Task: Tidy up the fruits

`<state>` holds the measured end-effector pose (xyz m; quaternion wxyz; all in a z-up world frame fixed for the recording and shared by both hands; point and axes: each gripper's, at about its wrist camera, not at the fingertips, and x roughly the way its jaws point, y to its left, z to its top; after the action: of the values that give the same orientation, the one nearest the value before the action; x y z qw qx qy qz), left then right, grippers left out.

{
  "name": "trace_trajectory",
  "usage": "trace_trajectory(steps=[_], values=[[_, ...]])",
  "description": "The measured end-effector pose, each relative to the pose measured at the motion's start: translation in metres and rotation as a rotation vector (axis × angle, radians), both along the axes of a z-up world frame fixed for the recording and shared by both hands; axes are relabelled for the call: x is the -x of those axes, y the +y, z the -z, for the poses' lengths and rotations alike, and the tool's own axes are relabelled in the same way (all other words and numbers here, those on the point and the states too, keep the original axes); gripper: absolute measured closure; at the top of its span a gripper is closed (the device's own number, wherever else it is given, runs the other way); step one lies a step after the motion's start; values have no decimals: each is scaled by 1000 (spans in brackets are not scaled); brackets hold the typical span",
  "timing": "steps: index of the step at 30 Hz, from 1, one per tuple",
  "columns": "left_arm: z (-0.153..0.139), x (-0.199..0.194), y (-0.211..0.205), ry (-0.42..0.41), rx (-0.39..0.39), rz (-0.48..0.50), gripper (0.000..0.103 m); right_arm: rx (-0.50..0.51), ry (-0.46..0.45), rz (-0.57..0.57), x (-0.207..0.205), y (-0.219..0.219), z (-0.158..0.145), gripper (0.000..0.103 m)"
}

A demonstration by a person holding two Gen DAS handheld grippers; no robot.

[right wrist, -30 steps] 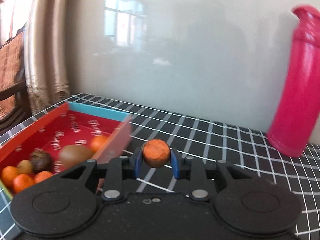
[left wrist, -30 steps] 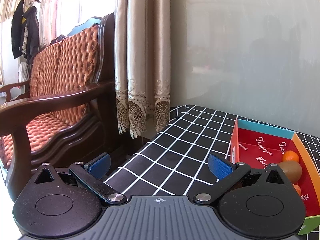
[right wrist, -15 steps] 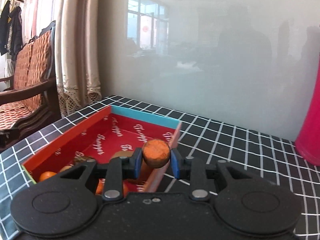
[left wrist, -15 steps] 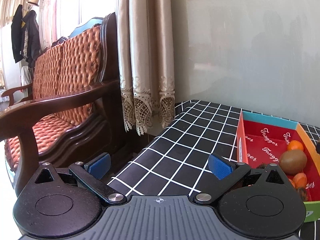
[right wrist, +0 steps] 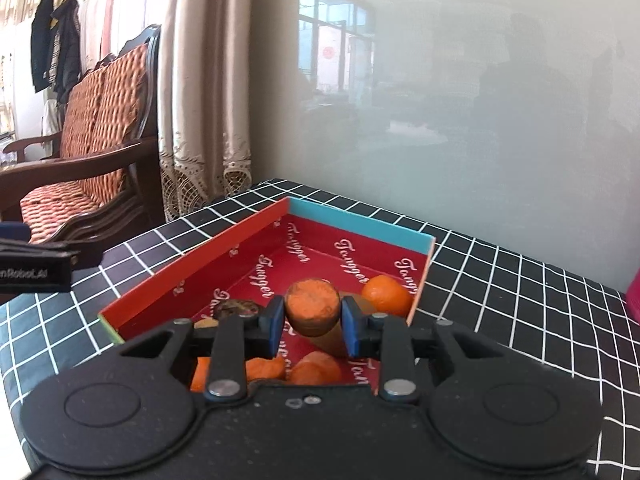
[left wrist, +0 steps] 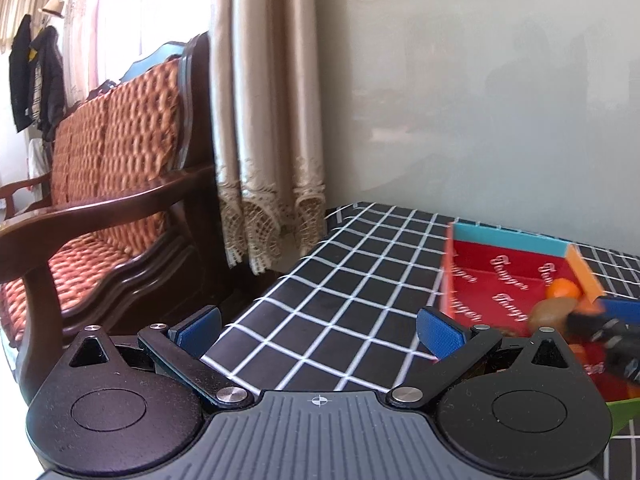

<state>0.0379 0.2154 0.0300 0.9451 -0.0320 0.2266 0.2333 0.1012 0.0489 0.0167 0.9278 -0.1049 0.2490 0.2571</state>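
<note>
The right gripper [right wrist: 312,318] clamps an orange fruit [right wrist: 313,306] above the red cardboard tray [right wrist: 192,266], where a tangerine [right wrist: 386,295] lies by the tray's right wall. The left gripper [left wrist: 320,330] is spread wide and holds nothing, over the checked tablecloth [left wrist: 344,280] left of the tray

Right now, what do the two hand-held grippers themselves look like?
Both match. The left hand-held gripper has a black body with two round discs, a ribbed grey centre plate with a crosshair mark, silver pivot screws and blue finger pads. The right hand-held gripper has the same black body and blue pads. No cables or sleeves show.
</note>
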Motion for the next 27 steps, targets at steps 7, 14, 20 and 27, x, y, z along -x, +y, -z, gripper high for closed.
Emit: trace_trajectory(steps=[7, 14, 20, 27], values=[[-10, -7, -34, -18, 33, 79, 0, -27, -73, 113, 7, -43, -18, 2], [-21, -14, -78, -30, 36, 174, 0, -68, -68, 295, 10, -116, -32, 0], [-30, -13, -125, -39, 46, 254, 0, -122, -76, 380, 43, -165, -37, 0], [-40, 45, -177, -77, -40, 312, 0, -176, -118, 424, 104, -205, -34, 0]])
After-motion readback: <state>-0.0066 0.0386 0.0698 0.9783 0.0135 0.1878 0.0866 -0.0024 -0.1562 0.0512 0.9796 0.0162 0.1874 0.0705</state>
